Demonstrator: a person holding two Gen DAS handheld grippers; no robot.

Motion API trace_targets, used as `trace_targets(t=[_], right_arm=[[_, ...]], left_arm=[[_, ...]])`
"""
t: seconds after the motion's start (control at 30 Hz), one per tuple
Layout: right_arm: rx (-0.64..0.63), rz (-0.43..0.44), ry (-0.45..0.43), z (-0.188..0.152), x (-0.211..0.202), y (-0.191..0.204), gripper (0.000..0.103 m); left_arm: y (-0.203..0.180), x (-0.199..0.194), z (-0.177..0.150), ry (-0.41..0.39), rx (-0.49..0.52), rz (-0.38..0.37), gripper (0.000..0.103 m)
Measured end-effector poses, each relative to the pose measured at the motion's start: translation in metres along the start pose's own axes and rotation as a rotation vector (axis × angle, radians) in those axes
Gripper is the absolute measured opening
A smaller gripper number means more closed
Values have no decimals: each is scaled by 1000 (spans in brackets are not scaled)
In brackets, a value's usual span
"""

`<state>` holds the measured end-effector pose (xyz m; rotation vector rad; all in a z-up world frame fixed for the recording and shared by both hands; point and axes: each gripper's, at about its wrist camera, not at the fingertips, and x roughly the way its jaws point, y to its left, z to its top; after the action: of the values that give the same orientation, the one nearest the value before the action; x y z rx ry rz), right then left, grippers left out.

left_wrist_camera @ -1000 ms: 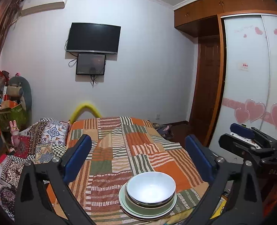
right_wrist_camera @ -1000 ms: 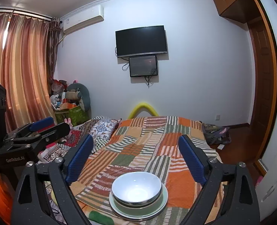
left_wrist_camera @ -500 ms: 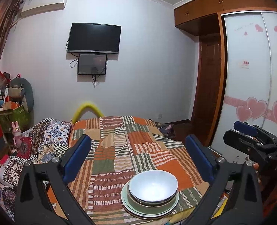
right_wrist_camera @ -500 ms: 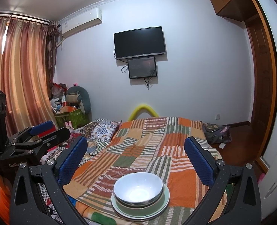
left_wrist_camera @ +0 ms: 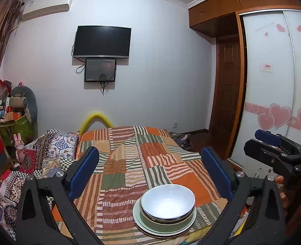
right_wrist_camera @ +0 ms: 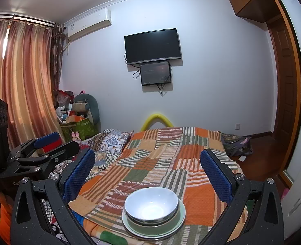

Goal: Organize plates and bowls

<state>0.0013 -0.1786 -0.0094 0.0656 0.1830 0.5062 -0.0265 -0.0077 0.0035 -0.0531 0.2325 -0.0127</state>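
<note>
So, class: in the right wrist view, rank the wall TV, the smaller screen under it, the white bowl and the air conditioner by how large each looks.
1. White bowl; it is nearest the camera.
2. Wall TV.
3. Air conditioner; longer but slimmer than the TV, so this is close.
4. Smaller screen.

Stacked bowls (right_wrist_camera: 151,206) (on plates (right_wrist_camera: 153,227))

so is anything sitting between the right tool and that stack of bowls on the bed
Nothing visible. The right tool is open and hangs above the stack of bowls on the patchwork bedspread, with only bare bedspread around the stack.
</note>
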Motion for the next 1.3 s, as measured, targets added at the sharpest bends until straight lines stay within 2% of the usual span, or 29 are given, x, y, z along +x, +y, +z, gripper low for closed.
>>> trace_targets(t=[1.3], right_arm=[[-7,9,5,-1,1,-4,103]], left_arm=[[0,3,1,13,-17,-30,103]])
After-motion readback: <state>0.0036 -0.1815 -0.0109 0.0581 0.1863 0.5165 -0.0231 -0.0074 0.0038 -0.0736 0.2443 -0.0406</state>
